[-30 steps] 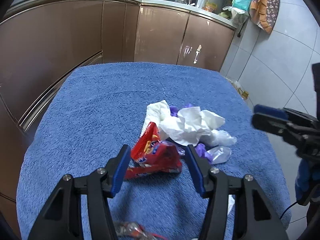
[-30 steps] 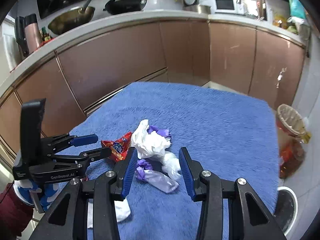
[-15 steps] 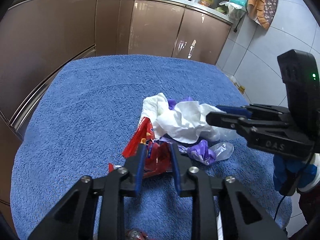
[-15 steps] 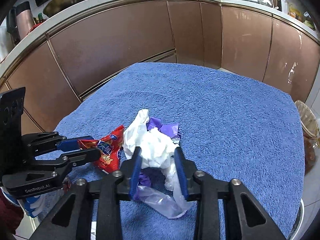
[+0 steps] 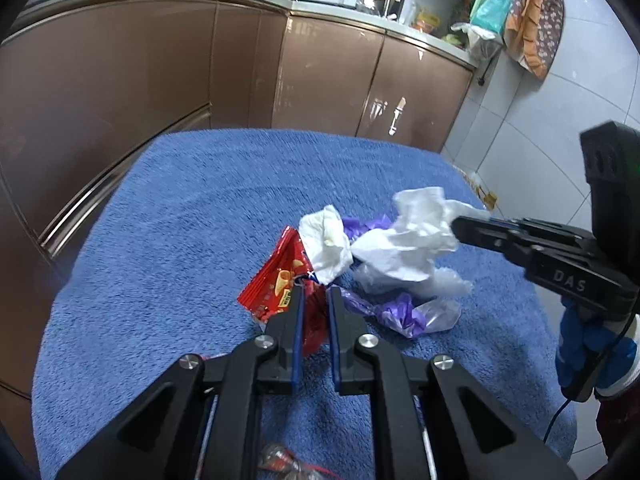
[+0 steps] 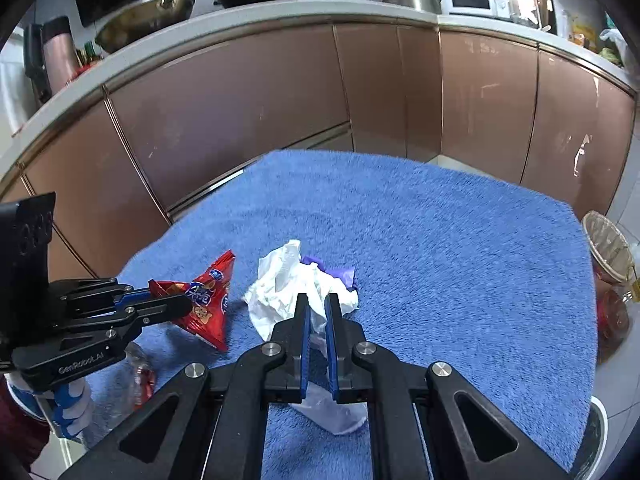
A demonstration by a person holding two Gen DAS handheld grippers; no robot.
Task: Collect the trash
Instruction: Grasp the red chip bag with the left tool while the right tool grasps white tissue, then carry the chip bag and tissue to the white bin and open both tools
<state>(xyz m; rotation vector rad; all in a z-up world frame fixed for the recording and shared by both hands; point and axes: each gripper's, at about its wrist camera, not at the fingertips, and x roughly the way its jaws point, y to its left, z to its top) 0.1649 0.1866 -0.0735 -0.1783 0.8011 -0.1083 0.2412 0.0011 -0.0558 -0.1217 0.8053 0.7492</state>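
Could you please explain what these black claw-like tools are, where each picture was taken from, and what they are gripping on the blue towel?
There is no robot here: a person holds one two-finger gripper in each hand, and each gripper carries a wide-angle camera looking along its fingers. So each picture shows its own gripper at the bottom and the other one entering from the side.

The left gripper has just been closing and now pinches a red snack wrapper. The right gripper has also just been closing and is shut on a crumpled white tissue.

Both work over a blue towel spread on a surface in a kitchen. Also lying there are a purple plastic bag, another white tissue and a small clear wrapper.
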